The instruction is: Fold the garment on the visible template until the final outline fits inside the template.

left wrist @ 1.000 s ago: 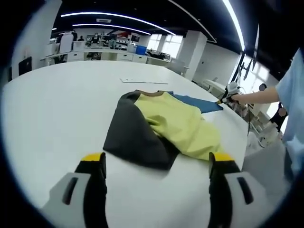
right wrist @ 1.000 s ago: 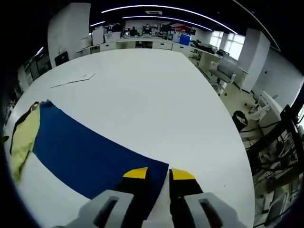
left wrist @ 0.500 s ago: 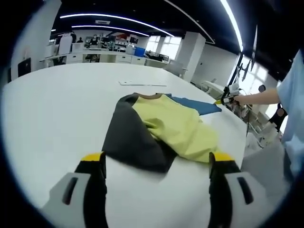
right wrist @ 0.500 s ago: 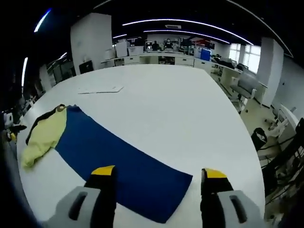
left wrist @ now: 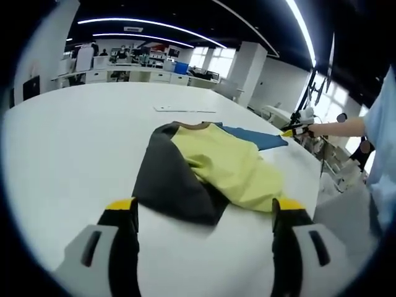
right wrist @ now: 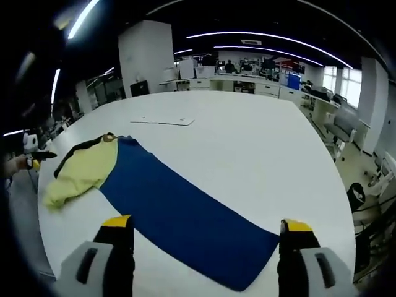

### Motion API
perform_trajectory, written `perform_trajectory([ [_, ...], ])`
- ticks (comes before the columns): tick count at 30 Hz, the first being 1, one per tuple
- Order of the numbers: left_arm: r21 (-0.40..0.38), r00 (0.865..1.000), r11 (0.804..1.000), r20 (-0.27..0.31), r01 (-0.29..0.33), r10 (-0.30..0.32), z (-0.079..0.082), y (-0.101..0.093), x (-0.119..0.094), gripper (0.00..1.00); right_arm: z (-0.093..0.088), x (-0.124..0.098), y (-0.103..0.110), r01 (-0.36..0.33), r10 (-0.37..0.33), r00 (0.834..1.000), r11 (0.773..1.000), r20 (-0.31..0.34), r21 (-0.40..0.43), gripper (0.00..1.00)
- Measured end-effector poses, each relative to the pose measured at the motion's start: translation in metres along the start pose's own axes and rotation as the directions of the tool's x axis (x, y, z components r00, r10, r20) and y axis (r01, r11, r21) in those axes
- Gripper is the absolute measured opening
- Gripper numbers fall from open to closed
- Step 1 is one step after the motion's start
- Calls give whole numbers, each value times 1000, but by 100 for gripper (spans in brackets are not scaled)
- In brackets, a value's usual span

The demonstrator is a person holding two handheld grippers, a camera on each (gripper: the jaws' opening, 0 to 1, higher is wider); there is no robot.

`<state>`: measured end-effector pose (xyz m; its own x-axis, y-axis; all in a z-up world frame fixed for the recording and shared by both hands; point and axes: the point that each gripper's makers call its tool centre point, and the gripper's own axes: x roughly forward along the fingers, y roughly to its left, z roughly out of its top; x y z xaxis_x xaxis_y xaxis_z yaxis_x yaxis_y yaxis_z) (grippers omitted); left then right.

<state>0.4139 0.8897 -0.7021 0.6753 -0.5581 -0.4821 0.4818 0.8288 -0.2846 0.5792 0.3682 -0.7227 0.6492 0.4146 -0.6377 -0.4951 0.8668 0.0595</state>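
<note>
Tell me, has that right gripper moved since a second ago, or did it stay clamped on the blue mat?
Yes. The right gripper has opened and backed off the blue mat's corner, so more of the mat and the yellow garment shows.

White tabletop (right wrist: pixel 247 148) carries a long blue template (right wrist: pixel 179 216) laid flat, a yellow-and-dark-grey garment (left wrist: pixel 204 167) crumpled over one end of it, and a flat white sheet (right wrist: pixel 162 121) well apart.

The garment (left wrist: pixel 210 167) lies bunched on the desk (left wrist: pixel 74 124), overlapping one end of the template (right wrist: pixel 185 216), which stretches away toward four o'clock in the right gripper view. A sheet of paper (right wrist: pixel 162 121) lies on the desk behind them, toward twelve o'clock.
</note>
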Motion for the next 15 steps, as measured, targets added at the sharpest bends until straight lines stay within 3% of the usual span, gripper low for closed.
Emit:
perform_trajectory([
  [15, -5, 1000, 1000, -6, 2, -3, -2, 0, -1, 84, 11, -15, 64, -116, 120, 991, 991, 59, -68, 97],
])
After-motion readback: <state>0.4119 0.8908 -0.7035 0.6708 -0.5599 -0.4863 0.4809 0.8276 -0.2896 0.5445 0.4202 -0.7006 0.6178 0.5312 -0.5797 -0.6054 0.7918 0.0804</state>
